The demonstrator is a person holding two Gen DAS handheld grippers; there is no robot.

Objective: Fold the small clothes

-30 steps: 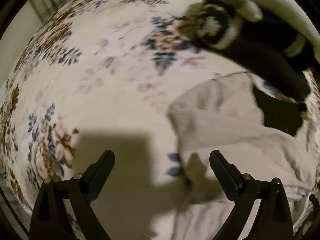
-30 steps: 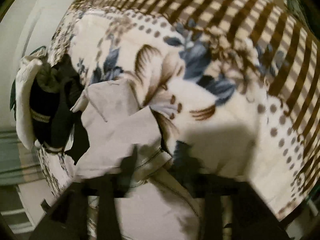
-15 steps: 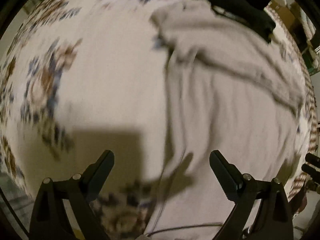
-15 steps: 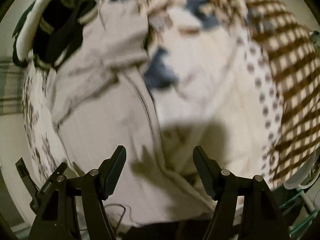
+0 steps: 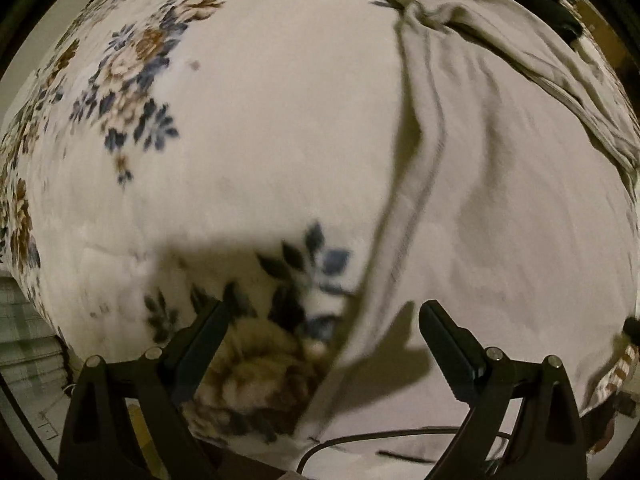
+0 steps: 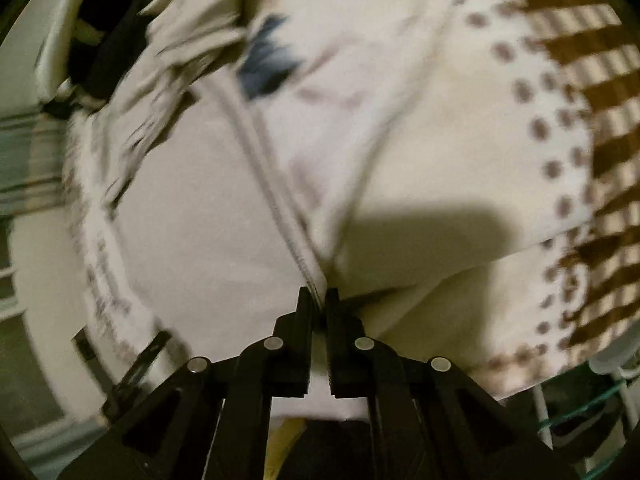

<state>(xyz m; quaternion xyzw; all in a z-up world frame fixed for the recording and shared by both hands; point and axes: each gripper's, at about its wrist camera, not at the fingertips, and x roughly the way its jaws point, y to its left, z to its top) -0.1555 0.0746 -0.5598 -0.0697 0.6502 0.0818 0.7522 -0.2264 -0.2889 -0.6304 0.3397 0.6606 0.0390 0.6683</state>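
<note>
One pale cloth (image 5: 492,184) lies spread on one flowery blanket (image 5: 248,128). There are two grippers. The left gripper (image 5: 324,332) hangs over the cloth's edge with its fingers wide apart and nothing in them. The right gripper (image 6: 318,300) is closing, and its fingers pinch the cloth's seam. Only the right view shows dark clothes (image 6: 104,40) in a white basket (image 6: 36,40) far off. Only the left view shows a black cable (image 5: 360,438) near the bottom

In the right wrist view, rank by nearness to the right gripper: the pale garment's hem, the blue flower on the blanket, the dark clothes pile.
1. Pale garment's hem: at the right gripper, whose jaws are closing on it.
2. Blue flower: farther up, centre-left on the blanket.
3. Dark clothes pile: far upper left.
</note>
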